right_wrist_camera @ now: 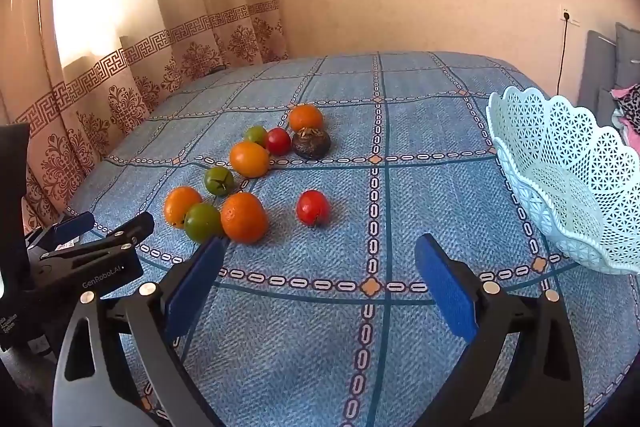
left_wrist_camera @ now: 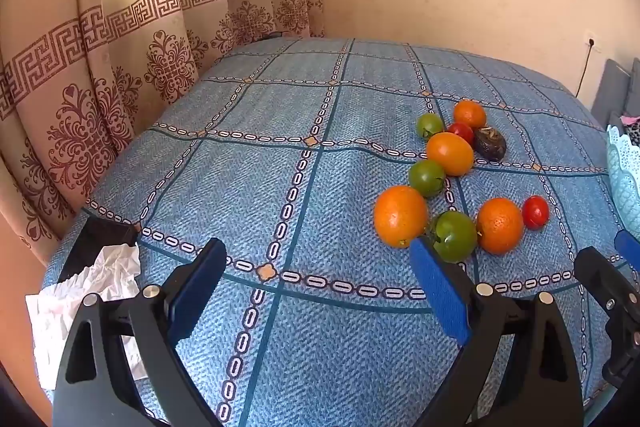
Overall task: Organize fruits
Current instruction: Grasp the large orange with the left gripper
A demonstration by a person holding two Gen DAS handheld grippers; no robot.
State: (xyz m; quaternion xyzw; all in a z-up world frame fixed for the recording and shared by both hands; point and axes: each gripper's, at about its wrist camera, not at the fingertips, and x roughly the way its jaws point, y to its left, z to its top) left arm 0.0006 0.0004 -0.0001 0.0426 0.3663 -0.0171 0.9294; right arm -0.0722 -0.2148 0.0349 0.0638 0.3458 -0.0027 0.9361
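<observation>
Several fruits lie in a loose cluster on the blue patterned tablecloth (right_wrist_camera: 420, 131): oranges (right_wrist_camera: 243, 217), green tomatoes (right_wrist_camera: 202, 221), red tomatoes (right_wrist_camera: 313, 207) and a dark brown fruit (right_wrist_camera: 311, 143). The cluster also shows in the left wrist view, with an orange (left_wrist_camera: 400, 215) nearest. A pale blue lattice basket (right_wrist_camera: 568, 179) stands empty at the right. My left gripper (left_wrist_camera: 316, 259) is open and empty, left of the cluster. My right gripper (right_wrist_camera: 320, 259) is open and empty, just in front of the lone red tomato.
A crumpled white paper (left_wrist_camera: 80, 299) and a black object (left_wrist_camera: 100, 239) lie at the table's left edge. Patterned curtains (left_wrist_camera: 100, 99) hang at the left, a wall behind. Grey cushions (right_wrist_camera: 604, 67) and clothing sit at the far right.
</observation>
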